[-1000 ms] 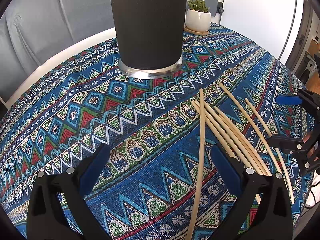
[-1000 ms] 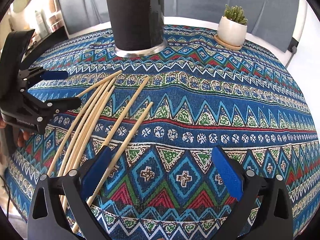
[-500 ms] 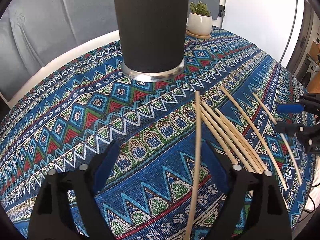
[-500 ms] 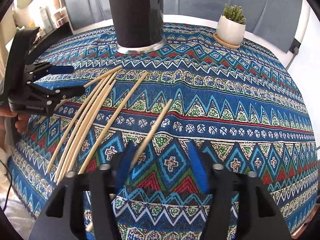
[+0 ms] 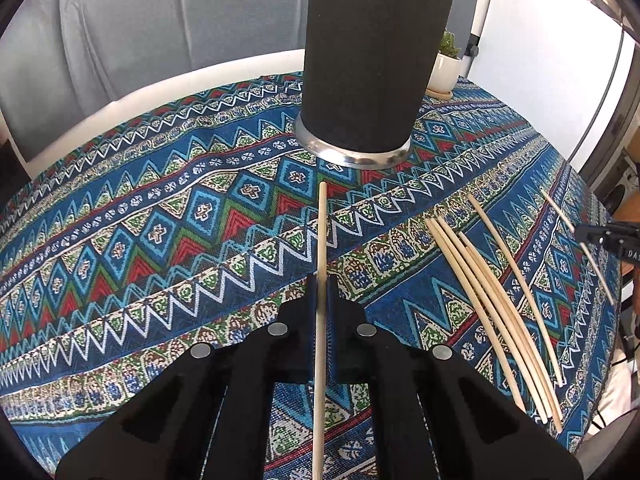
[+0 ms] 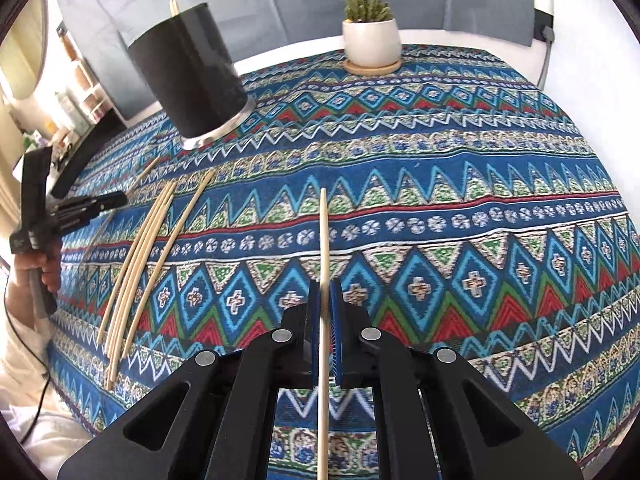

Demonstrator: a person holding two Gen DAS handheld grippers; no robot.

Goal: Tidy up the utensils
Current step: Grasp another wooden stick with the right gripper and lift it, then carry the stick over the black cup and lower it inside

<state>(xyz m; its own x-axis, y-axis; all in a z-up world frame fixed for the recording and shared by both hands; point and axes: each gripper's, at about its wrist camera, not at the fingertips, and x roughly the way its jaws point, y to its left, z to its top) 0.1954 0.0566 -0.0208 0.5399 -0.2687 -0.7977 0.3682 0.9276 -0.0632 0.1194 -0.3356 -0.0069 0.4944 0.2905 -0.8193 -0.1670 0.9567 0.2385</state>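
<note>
My left gripper (image 5: 323, 280) is shut on a pale wooden chopstick (image 5: 320, 240) that points toward the black cylindrical holder (image 5: 372, 60). My right gripper (image 6: 325, 285) is shut on another chopstick (image 6: 325, 232), lifted above the cloth. Several loose chopsticks (image 5: 488, 300) lie in a bundle on the patterned tablecloth, to the right in the left wrist view and to the left in the right wrist view (image 6: 140, 256). The holder (image 6: 192, 68) stands at the back left in the right wrist view, with chopstick tips sticking out of its top.
A potted cactus in a white pot (image 6: 371, 36) stands at the table's far side. The blue patterned tablecloth (image 6: 480, 220) covers the round table. The other gripper shows at each view's edge (image 5: 608, 236), (image 6: 80, 212). Grey cushions sit behind.
Both grippers have closed, each on a chopstick, and lifted it off the cloth. Both views now sit higher, with the holder's top visible.
</note>
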